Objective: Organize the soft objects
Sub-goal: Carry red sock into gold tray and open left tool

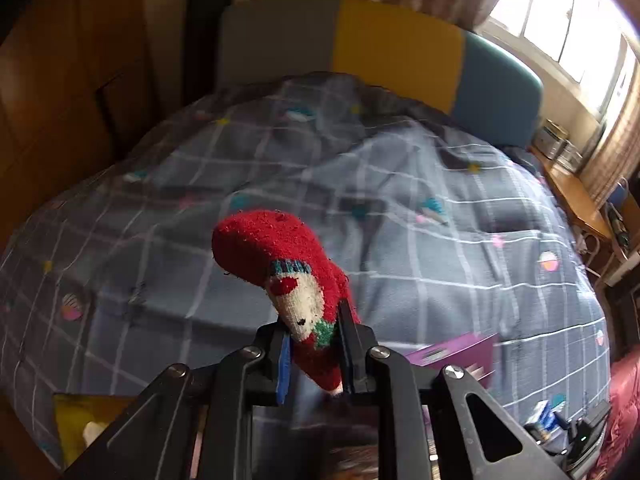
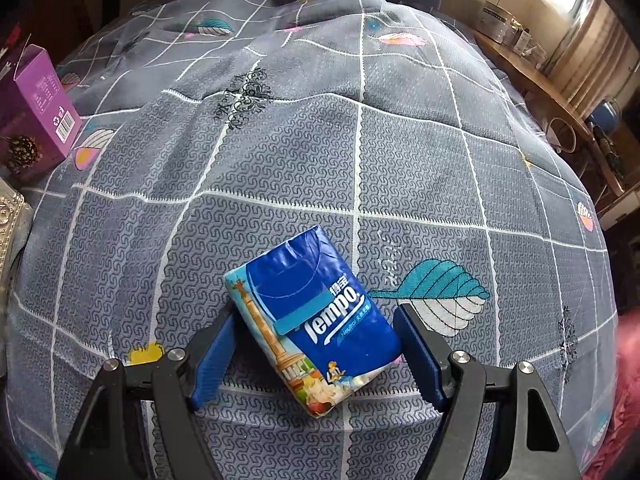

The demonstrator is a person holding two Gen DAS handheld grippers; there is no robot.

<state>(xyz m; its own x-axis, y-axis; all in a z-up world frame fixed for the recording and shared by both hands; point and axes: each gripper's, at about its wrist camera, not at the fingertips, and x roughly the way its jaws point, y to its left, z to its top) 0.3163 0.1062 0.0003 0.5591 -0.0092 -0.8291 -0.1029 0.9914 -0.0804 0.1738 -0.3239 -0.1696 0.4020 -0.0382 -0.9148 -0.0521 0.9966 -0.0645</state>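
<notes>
The left gripper (image 1: 312,344) is clamped on a fuzzy red sock with a white snowman face (image 1: 280,268), held clear above the grey grid-patterned bedspread (image 1: 400,184). The right gripper (image 2: 316,344) stands wide around a blue soft tissue pack (image 2: 312,332) lying skewed on the bedspread (pads seemingly not pressing). Square the pads to the pack's long edges before closing, and squeeze lightly to avoid crushing

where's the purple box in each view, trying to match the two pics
Left wrist view: the purple box lies low and right of centre on the bed, partly hidden behind the left gripper, blurred.
Right wrist view: it stands at the far left edge, barcode side showing.
Shared landmark: the grey checked bedspread.
</notes>
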